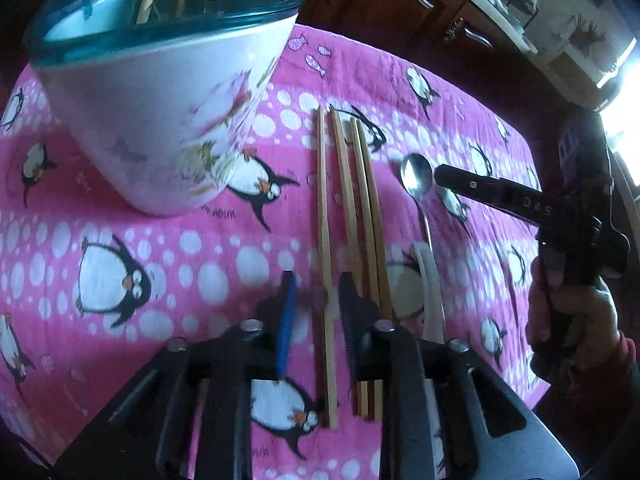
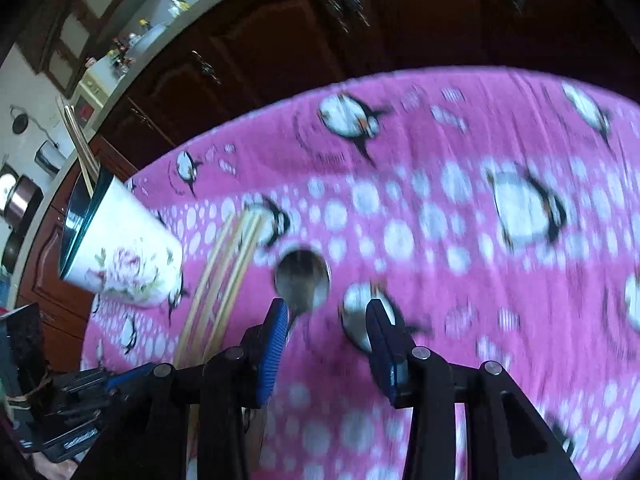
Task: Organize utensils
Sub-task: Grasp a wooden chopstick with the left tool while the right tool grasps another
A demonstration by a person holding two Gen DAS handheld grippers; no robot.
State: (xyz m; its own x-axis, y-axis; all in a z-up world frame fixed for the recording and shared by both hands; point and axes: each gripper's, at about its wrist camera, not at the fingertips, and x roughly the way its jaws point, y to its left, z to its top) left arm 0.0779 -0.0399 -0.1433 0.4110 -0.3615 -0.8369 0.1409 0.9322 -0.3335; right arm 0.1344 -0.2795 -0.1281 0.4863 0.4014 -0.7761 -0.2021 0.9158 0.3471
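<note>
The white bowl (image 1: 160, 128) with the teal rim stands at the left on the pink penguin cloth (image 1: 120, 240) and already holds several sticks. The left gripper (image 1: 316, 292) is spread around 1 chopstick (image 1: 323, 220); close squarely, clear of its 3 neighbours (image 1: 362, 208). Right of them lies the spoon (image 2: 302, 280), the right gripper (image 2: 328, 320) spread over it.

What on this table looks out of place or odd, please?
Nothing looks spilled or broken. The white cup already holds some chopsticks, while four chopsticks and a metal spoon lie loose on the pink penguin cloth. One chopstick lies slightly apart from the other three.
</note>
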